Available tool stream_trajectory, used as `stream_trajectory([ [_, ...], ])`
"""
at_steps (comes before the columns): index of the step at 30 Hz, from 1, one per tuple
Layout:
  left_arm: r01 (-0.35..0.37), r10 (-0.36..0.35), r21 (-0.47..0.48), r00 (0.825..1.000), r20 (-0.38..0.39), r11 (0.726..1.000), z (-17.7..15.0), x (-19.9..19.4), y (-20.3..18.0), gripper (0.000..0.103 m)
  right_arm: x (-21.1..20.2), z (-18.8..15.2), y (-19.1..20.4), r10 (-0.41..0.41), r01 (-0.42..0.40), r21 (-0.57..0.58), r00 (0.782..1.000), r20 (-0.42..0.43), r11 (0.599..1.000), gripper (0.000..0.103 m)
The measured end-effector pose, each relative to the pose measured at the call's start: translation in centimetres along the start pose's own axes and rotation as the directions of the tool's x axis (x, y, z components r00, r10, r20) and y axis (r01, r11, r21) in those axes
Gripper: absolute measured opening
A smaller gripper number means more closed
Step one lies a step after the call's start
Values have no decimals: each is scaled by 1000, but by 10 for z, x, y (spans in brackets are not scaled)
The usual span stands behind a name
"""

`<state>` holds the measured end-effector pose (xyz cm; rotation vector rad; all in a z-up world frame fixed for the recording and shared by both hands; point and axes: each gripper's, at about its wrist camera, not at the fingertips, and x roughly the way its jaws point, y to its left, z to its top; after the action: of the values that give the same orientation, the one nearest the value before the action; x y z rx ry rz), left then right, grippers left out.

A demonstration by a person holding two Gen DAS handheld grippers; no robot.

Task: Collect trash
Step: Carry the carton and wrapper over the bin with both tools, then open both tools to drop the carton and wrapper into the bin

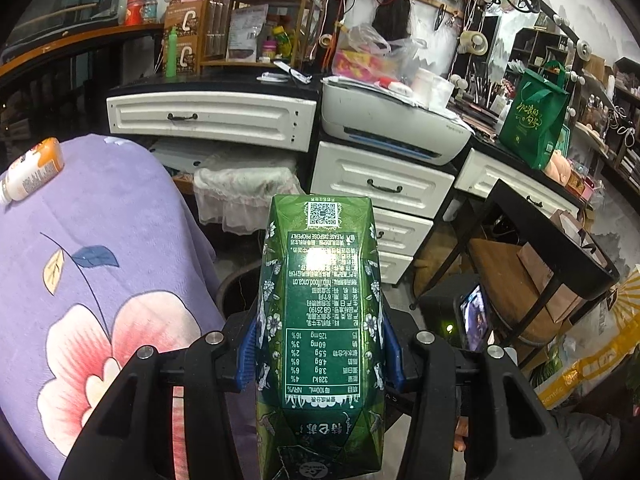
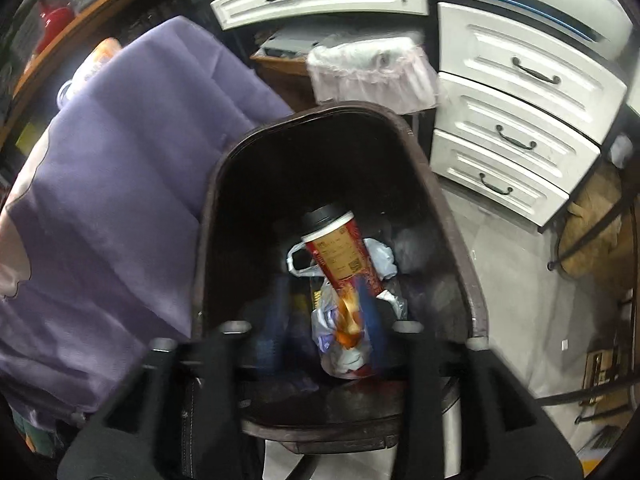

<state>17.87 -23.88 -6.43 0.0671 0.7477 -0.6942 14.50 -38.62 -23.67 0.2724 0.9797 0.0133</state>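
My left gripper [image 1: 320,352] is shut on a green milk carton [image 1: 320,320], held upright between its blue pads above the edge of a purple floral blanket [image 1: 100,240]. An orange-and-white bottle [image 1: 32,172] lies on the blanket at far left. In the right wrist view my right gripper [image 2: 320,344] hangs over a dark brown trash bin [image 2: 460,240]. Its fingers are blurred and wide apart, with nothing between them. Inside the bin a red paper cup with a black lid [image 2: 340,248] lies on crumpled plastic bags and wrappers [image 2: 344,336].
White drawer units [image 1: 384,188] and a printer [image 1: 392,128] stand behind. A lace-covered stool [image 1: 248,192] is under the desk. A black side table [image 1: 552,240] and boxes are at right. The blanket [image 2: 120,200] lies left of the bin.
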Motion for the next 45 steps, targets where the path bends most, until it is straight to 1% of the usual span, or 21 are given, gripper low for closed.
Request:
stream_trajectory([
  [1, 0, 0, 1, 1000, -5, 1000, -1, 1, 0, 49, -4, 1, -1, -9, 9, 7, 1000, 18, 1000, 70],
  [6, 2, -2, 7, 1000, -24, 1000, -4, 8, -4, 49, -19, 7, -3, -44, 45, -13, 997, 70, 999, 71],
  [9, 1, -1, 17, 1000, -31, 1000, -7, 12, -8, 49, -31, 12, -5, -77, 80, -26, 991, 106, 996, 76],
  [12, 0, 1, 19, 999, -42, 1000, -10, 17, -10, 49, -44, 17, -10, -122, 127, -27, 983, 139, 991, 77],
  [16, -6, 8, 33, 998, -54, 999, -12, 25, -13, 49, -59, 21, -25, -141, 142, 6, 976, 165, 990, 77],
  [19, -3, 5, 36, 997, -74, 999, -12, 36, -17, 49, -72, 25, -33, -163, 163, 17, 967, 195, 986, 77],
  [23, 0, 5, 43, 993, -114, 999, -16, 56, -23, 49, -84, 30, -41, -182, 179, 33, 958, 219, 983, 79],
  [25, -6, 13, 51, 990, -138, 999, -20, 67, -26, 49, -89, 31, -45, -201, 197, 43, 951, 233, 979, 83],
  [27, -11, 20, 56, 987, -158, 998, -23, 76, -29, 49, -93, 32, -51, -209, 201, 57, 948, 239, 978, 83],
  [32, -21, 33, 64, 979, -200, 998, -30, 95, -31, 49, -99, 34, -58, -225, 211, 84, 943, 246, 974, 83],
  [36, -24, 43, 86, 974, -223, 996, -34, 105, -37, 49, -99, 35, -60, -225, 210, 87, 943, 244, 974, 84],
  [38, -23, 44, 91, 972, -231, 996, -35, 109, -38, 49, -100, 34, -59, -229, 213, 90, 939, 255, 973, 84],
  [40, -23, 45, 93, 970, -241, 995, -36, 112, -38, 49, -101, 34, -59, -220, 204, 88, 941, 256, 975, 86],
  [42, -24, 45, 91, 969, -245, 996, -37, 113, -38, 55, -103, 33, -58, -212, 197, 85, 940, 268, 977, 87],
  [44, -26, 47, 89, 971, -235, 996, -37, 111, -37, 70, -105, 33, -56, -205, 188, 85, 939, 276, 978, 88],
  [45, -29, 48, 90, 973, -225, 995, -37, 109, -37, 73, -106, 33, -56, -201, 184, 83, 940, 276, 979, 88],
])
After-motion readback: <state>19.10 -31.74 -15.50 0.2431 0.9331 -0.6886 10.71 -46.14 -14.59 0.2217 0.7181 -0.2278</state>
